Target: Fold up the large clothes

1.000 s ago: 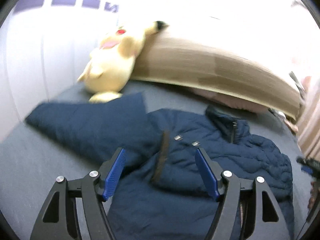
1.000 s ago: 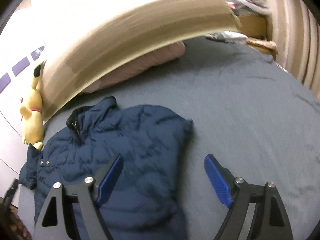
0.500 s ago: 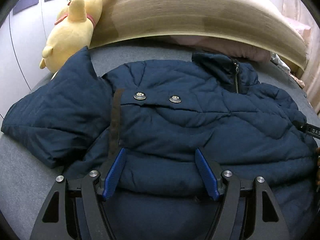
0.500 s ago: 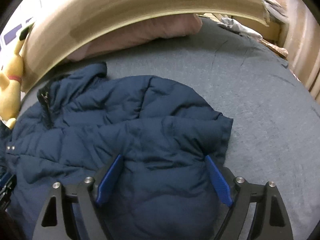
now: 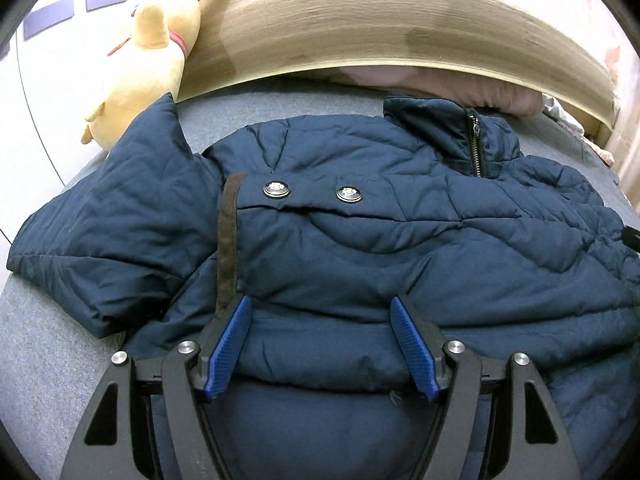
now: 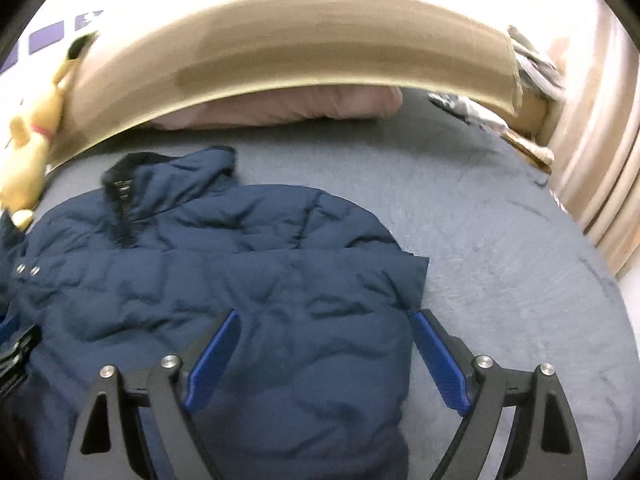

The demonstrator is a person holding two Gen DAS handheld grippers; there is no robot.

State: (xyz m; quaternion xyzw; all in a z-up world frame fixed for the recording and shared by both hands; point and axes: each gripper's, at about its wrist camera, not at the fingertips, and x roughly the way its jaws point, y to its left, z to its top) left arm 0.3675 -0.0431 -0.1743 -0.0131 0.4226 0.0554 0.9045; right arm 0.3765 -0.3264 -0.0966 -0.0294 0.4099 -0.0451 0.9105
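Observation:
A navy quilted jacket (image 5: 360, 232) lies spread on the grey bed (image 5: 48, 352), collar toward the headboard, front zipped, two snaps showing. One sleeve (image 5: 112, 224) sticks out to the left; the other sleeve (image 6: 340, 280) lies folded over the body. My left gripper (image 5: 320, 328) is open, low over the jacket's lower left part, jaws straddling a puffy fold. My right gripper (image 6: 324, 344) is open over the jacket's right side, near the folded sleeve's cuff. Nothing is held. The left gripper's edge shows in the right wrist view (image 6: 12, 348).
A wooden headboard (image 5: 400, 40) runs along the far side with a pink pillow (image 6: 288, 110) under it. A yellow plush toy (image 5: 140, 64) leans at the far left corner. Beige curtains (image 6: 600, 168) and clutter (image 6: 532, 72) stand at the right. Grey bedding (image 6: 520, 280) extends right of the jacket.
Both grippers have dropped down and forward onto the jacket, from well above it to close over its lower part. Both stay open. The jacket has not moved.

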